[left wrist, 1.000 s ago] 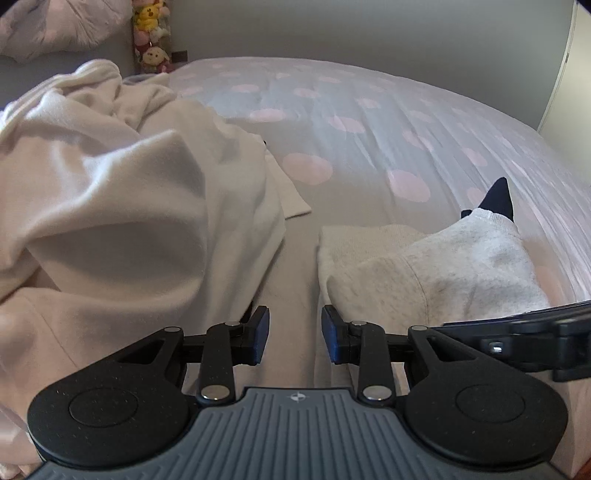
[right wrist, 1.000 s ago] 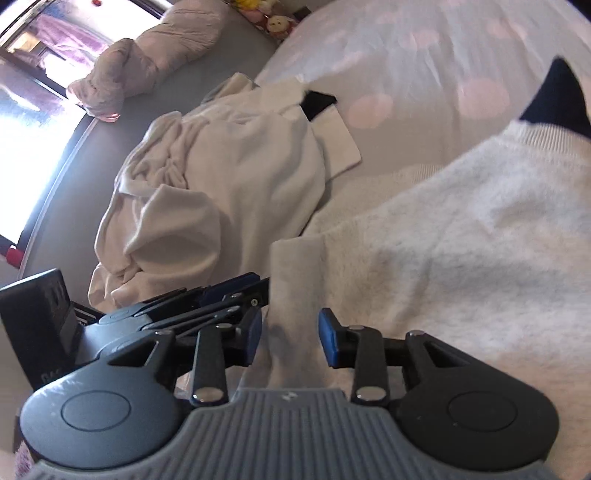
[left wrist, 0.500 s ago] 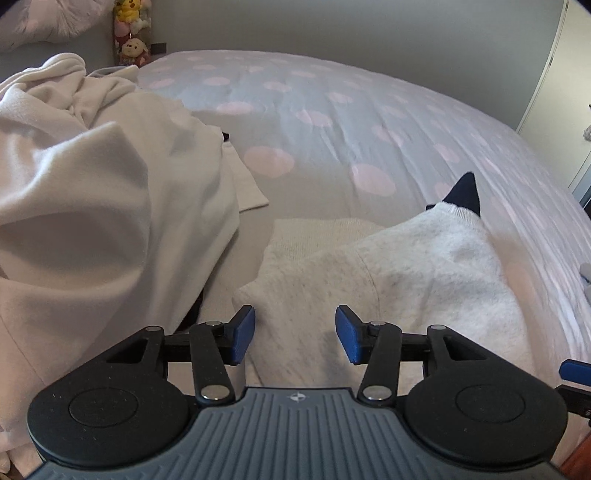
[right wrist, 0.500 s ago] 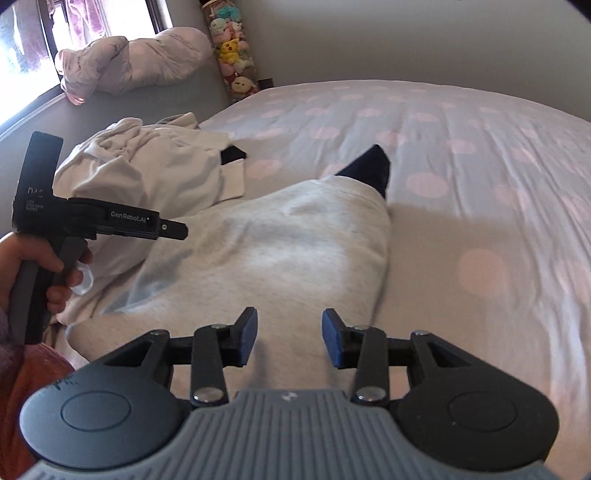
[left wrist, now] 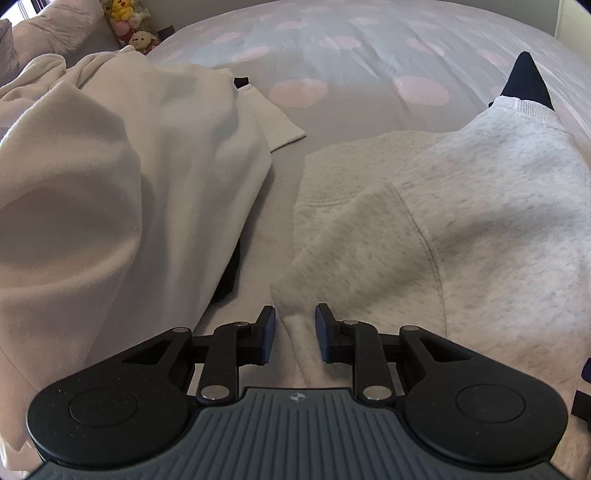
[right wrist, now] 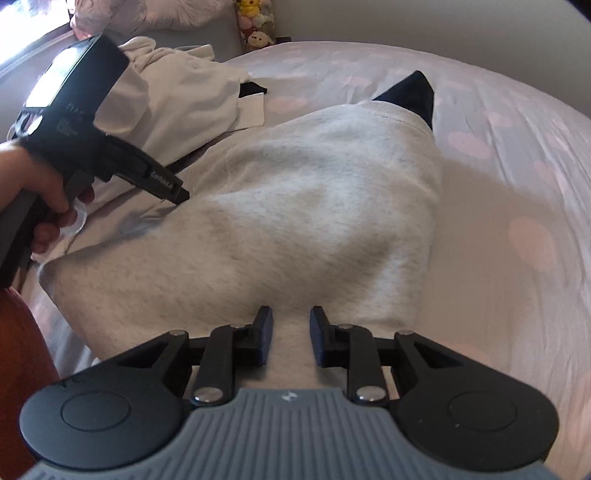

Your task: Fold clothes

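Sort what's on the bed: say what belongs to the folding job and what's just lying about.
For the job: grey sweatshirt, cream garment, left gripper, right gripper.

Lying about: dark garment under the sweatshirt, stuffed toys, spotted bedspread.

Both grippers, left [left wrist: 291, 334] and right [right wrist: 290, 336], same build: black linkage arms, silver pivot screws, blue pads [left wrist: 267, 334], two round black discs flanking a ribbed grey housing with a small white logo. Seen from right cam, left unit is a black pistol-grip body with white lettering, in a bare hand [right wrist: 44, 192].
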`<action>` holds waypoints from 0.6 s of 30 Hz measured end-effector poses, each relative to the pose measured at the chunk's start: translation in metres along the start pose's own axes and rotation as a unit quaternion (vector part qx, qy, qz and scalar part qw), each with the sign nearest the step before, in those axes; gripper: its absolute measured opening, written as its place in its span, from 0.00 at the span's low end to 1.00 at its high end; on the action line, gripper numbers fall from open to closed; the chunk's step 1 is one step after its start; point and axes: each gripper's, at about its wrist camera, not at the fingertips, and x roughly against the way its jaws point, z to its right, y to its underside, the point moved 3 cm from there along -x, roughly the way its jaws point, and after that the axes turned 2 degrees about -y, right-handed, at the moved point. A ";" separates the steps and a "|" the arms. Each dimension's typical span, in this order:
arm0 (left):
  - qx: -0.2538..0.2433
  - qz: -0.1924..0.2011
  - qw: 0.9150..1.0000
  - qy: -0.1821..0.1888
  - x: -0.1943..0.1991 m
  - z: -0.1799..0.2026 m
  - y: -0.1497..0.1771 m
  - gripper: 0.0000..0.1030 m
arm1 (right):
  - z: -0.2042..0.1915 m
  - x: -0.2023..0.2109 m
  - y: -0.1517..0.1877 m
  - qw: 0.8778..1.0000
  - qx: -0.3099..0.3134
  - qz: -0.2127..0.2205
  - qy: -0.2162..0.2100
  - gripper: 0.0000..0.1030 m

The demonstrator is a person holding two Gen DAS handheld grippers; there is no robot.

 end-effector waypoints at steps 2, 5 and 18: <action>-0.004 0.000 1.000 -0.008 0.000 0.001 0.000 0.21 | 0.003 0.005 0.000 1.000 0.002 0.000 -0.010 0.26; -0.005 0.012 1.000 -0.011 0.007 0.000 0.002 0.21 | 0.020 0.015 -0.009 0.999 -0.021 0.004 -0.036 0.26; -0.015 0.040 0.998 -0.054 0.014 0.003 -0.008 0.21 | 0.079 0.006 -0.089 0.997 0.016 0.068 0.022 0.23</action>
